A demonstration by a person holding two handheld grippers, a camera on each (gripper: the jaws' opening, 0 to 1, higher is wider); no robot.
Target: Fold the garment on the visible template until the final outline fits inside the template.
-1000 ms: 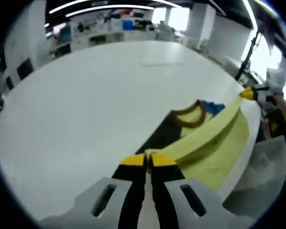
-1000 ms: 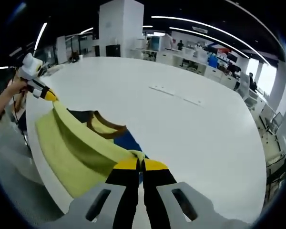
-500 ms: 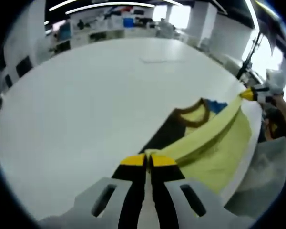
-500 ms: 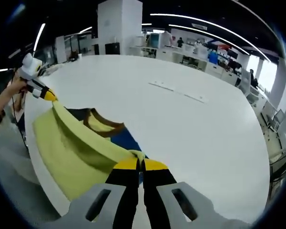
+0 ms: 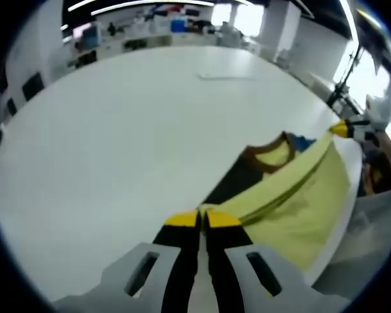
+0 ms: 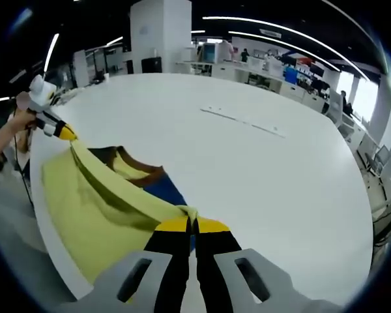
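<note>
A yellow garment point(image 5: 293, 208) with a brown collar point(image 5: 268, 155) and dark and blue panels hangs stretched over the near edge of a white table point(image 5: 117, 130). My left gripper point(image 5: 202, 218) is shut on one corner of its raised hem. My right gripper point(image 6: 193, 225) is shut on the other corner, and the same garment point(image 6: 98, 215) spreads to its left with the collar point(image 6: 140, 171) lying on the table point(image 6: 247, 163). The right gripper point(image 5: 342, 128) shows far right in the left gripper view; the left gripper point(image 6: 62, 132) shows far left in the right gripper view, held by a hand.
Two thin flat strips point(image 6: 244, 122) lie on the table farther out. Desks, shelves and white pillars point(image 6: 159, 32) stand beyond the table. The floor drops away past the table's near edge point(image 6: 39, 195).
Both grippers have moved forward over the table with the hem taut between them. More of the yellow cloth now lies up on the tabletop.
</note>
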